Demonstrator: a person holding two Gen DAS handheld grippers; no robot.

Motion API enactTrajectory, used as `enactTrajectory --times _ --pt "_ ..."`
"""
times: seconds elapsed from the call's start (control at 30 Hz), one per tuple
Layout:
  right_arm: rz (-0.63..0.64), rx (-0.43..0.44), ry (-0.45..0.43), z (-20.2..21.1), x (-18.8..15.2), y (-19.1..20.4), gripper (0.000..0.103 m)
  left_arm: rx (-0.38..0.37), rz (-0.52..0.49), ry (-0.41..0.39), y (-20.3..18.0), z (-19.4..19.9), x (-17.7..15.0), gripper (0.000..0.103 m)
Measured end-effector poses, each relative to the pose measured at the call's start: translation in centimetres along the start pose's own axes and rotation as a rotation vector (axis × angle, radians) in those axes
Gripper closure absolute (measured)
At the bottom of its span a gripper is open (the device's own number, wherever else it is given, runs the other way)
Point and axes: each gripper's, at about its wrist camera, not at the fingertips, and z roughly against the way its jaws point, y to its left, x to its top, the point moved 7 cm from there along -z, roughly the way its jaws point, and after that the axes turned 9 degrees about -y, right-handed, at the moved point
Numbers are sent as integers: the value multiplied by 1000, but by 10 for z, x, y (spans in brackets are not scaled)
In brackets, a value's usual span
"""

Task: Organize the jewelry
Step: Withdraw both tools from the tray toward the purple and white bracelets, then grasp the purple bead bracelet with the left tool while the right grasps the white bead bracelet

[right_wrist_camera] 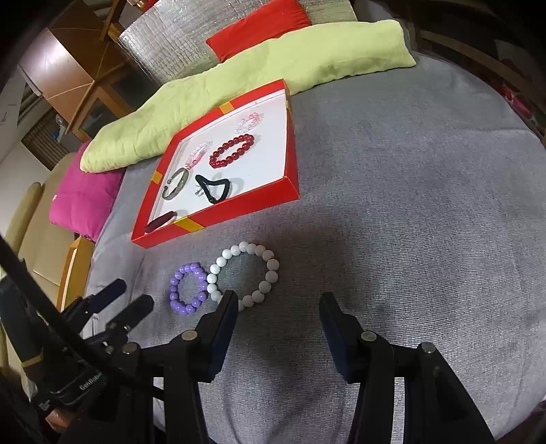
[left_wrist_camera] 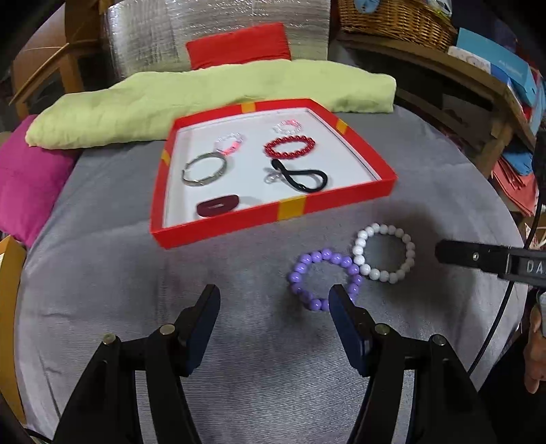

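A purple bead bracelet (left_wrist_camera: 324, 279) and a white bead bracelet (left_wrist_camera: 385, 252) lie side by side on the grey cloth, touching. My left gripper (left_wrist_camera: 274, 297) hovers open just short of the purple bracelet, whose near edge sits behind the right fingertip. From the right wrist view, the purple bracelet (right_wrist_camera: 188, 288) and white bracelet (right_wrist_camera: 244, 275) lie ahead; my right gripper (right_wrist_camera: 278, 302) is open and empty, its left finger (right_wrist_camera: 227, 304) over the white bracelet's near edge. The red tray (left_wrist_camera: 239, 223) behind holds a red bead bracelet (left_wrist_camera: 290, 146), metal bangle (left_wrist_camera: 204, 169), black hair tie (left_wrist_camera: 302, 177) and several other pieces.
A light green cushion (left_wrist_camera: 211, 102), a pink cushion (left_wrist_camera: 27, 177) and a red cushion (left_wrist_camera: 239, 44) border the cloth's far side. A wicker basket (left_wrist_camera: 396, 17) and stacked boxes stand on shelves at right. A person's hand (left_wrist_camera: 535, 348) shows at the right edge.
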Motion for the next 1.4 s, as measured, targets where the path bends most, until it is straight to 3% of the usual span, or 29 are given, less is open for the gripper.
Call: enactTrajectory --times 0.17,0.4,0.6,0.9,1.23,1.4 --pt "-20 -13 -3 1 1 -7 50 -8 -9 41 -7 -12 -8 36" --pt "-26 -23 1 0 0 -11 50 -111 62 93 -22 -25 -14 35" --pt "-22 -25 3 -2 -1 -9 50 -78 29 74 -21 -30 -13 33" --pt "-4 -32 10 -11 -4 1 50 -63 138 71 14 -27 -14 33" --pt "44 -60 -26 -21 1 15 49 -12 204 80 55 -19 -23 33" --pt "79 -93 -31 -34 1 15 50 -9 200 65 55 -15 -21 33"
